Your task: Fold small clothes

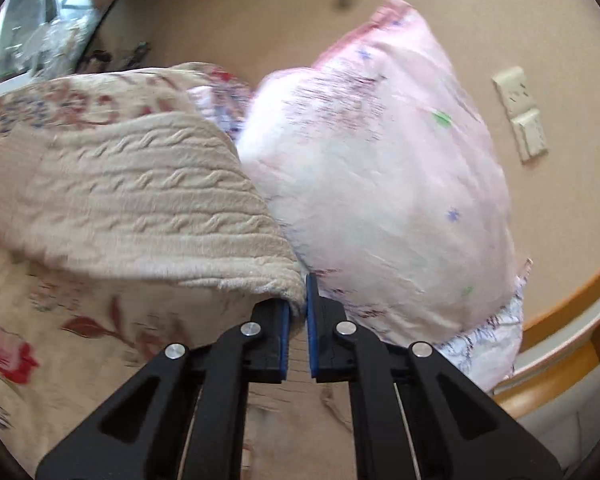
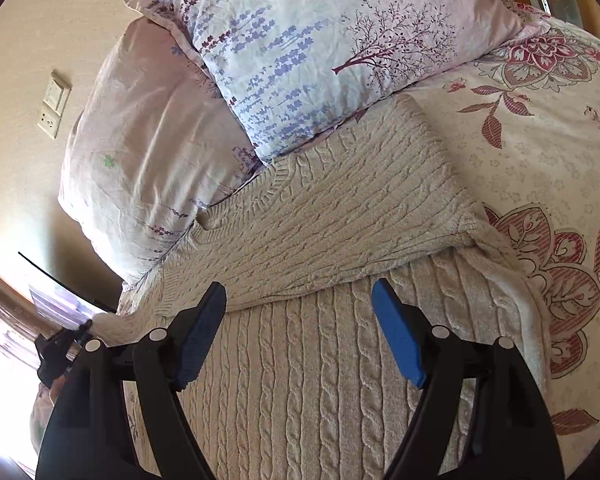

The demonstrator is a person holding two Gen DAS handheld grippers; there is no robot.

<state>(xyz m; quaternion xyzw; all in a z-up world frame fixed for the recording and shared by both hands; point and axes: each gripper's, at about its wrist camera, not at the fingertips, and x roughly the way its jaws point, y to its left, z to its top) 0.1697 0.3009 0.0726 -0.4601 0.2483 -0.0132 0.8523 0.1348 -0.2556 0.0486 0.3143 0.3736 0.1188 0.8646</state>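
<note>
A cream cable-knit sweater lies on a floral bedspread, one part folded across the body. My right gripper is open and empty, just above the sweater at the fold's edge. In the left wrist view my left gripper is shut on an edge of the same sweater and holds it lifted off the bedspread. The picture there is blurred by motion.
Two pale pink pillows with purple flower prints lean at the head of the bed, touching the sweater; one shows in the left wrist view. A beige wall with a socket and switch plate stands behind. A wooden bed frame runs along the side.
</note>
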